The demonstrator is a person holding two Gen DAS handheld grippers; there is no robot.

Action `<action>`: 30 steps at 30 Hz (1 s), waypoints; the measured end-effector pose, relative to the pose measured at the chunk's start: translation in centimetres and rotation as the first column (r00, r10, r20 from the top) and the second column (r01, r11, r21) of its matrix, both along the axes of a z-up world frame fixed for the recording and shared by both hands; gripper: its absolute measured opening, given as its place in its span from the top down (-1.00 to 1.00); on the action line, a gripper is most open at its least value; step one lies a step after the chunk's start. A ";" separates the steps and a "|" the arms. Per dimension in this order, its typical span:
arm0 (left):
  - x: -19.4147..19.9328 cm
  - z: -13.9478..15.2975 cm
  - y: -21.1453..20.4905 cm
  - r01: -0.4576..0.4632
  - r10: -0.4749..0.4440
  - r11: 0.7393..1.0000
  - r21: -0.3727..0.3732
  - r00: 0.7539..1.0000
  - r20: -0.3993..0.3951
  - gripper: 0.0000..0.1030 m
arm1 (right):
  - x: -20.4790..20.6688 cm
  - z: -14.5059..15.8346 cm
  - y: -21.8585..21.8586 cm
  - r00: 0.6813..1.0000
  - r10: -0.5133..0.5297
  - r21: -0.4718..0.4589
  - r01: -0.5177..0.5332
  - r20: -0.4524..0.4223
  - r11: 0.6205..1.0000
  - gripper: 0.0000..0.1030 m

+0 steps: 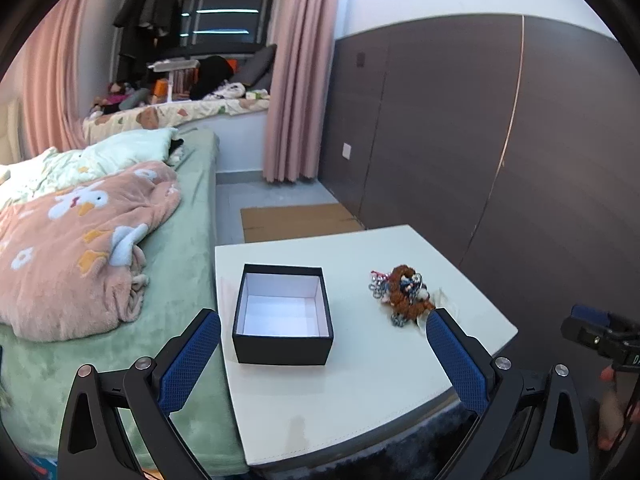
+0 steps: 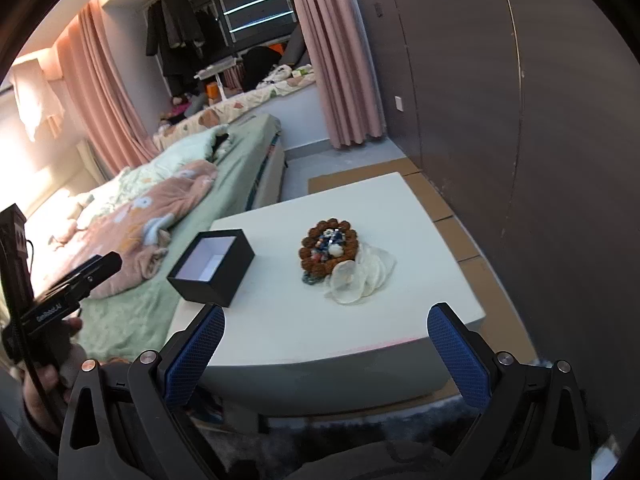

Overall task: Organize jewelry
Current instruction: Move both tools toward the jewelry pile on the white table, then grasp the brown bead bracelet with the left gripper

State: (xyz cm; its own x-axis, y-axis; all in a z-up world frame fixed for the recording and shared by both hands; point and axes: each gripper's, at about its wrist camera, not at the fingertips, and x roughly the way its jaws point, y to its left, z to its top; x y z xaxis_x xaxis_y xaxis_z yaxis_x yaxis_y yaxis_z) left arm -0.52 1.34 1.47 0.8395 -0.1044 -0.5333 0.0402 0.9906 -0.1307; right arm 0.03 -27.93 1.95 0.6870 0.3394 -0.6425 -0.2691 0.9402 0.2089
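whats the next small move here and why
Probably bring the right gripper forward and down over the jewelry pile. Both grippers are open and hold nothing, the black box sits lidless and empty on the white table, and the pile lies apart from it on the right gripper's side, the left gripper facing the box.

Both wrist views look down over the near edge, sharing white table (image 1: 360, 380), box (image 1: 283, 312), jewelry (image 2: 328, 248)

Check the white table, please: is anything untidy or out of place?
Yes. The jewelry lies in one tangled heap on the white table, brown bead bracelet around smaller pieces, beside the black box, which is open and empty.
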 end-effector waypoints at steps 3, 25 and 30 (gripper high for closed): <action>0.1 0.8 -0.2 0.002 -0.002 1.000 0.012 1.000 0.009 -0.99 | 0.1 0.6 -0.1 1.000 0.003 -0.011 -0.003 0.006 1.000 -1.00; 9.5 1.7 -4.1 0.201 -0.211 0.975 -0.095 0.970 -0.119 -0.39 | 10.0 -0.2 -4.4 0.982 -0.019 0.166 0.051 -0.186 0.985 -0.60; 12.4 0.5 -5.3 0.228 -0.245 0.967 -0.117 0.955 -0.167 -0.31 | 12.6 -1.7 -3.7 0.969 0.006 0.133 0.027 -0.245 0.991 -0.60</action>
